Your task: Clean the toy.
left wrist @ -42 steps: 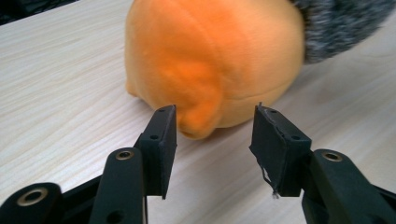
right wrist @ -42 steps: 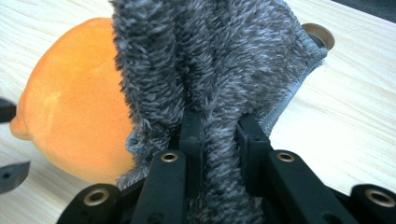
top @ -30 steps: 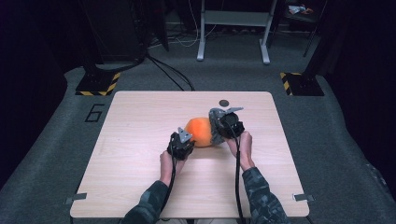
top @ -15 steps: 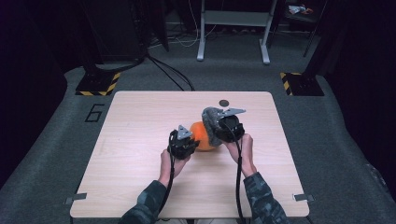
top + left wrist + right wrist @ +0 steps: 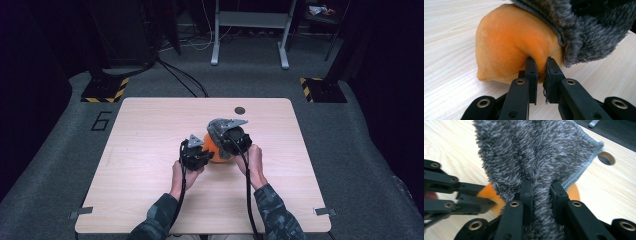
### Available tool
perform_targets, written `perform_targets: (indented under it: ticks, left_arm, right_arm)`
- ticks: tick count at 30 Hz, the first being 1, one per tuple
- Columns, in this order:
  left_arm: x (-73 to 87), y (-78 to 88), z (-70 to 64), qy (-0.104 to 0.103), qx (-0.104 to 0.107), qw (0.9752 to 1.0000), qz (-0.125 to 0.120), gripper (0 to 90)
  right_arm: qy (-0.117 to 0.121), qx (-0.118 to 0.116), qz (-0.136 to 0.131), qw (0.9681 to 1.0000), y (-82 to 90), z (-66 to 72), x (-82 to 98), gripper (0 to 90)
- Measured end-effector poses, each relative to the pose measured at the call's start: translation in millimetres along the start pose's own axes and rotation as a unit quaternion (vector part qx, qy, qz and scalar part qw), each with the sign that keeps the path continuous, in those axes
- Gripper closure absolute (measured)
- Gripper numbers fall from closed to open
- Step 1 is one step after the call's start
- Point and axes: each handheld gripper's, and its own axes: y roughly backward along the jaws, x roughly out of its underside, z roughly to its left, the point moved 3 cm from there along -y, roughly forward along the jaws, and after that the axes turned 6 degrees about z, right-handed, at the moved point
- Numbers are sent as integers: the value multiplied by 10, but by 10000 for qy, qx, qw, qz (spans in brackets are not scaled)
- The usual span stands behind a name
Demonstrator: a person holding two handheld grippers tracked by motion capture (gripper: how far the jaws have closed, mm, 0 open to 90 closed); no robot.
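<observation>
- Left gripper (image 5: 201,147): it is seen in the high view just left of the orange soft object (image 5: 216,148), near the middle of the tabletop (image 5: 150,125). In the left gripper view its jaws are nearly closed and appear pinched on a small fold at the lower side of the orange soft object (image 5: 514,42), which rests on the wood.
- Orange soft object: it lies between the two grippers, somewhat nearer the right edge of the tabletop than the left. Its bulk extends away from the left jaws, toward the far edge.
- Grey fuzzy cloth (image 5: 534,152): it is draped over the top and right side of the orange object. Its stitched edge runs toward the round hole (image 5: 606,158) in the tabletop.
- Right gripper (image 5: 231,134): its jaws are clamped on a bunched ridge of the grey cloth, from above the orange object. A pull apart is judged likeliest next, the cloth going right and up.
</observation>
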Motion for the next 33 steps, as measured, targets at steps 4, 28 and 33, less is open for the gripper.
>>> perform_targets:
  ticks: [4,28,33]
  left_arm:
    - [3,-3,14,49,-3,10000,-9,825]
    - [20,-6,51,36,1,10000,29,823]
    - [23,0,55,13,5,10000,56,822]
  right_arm:
    - [-137,64,18,9999,9,-108,43,757]
    - [-1104,231,1073,9878,-587,-718,574,752]
    - [-1121,228,900,9893,-446,-768,551,752]
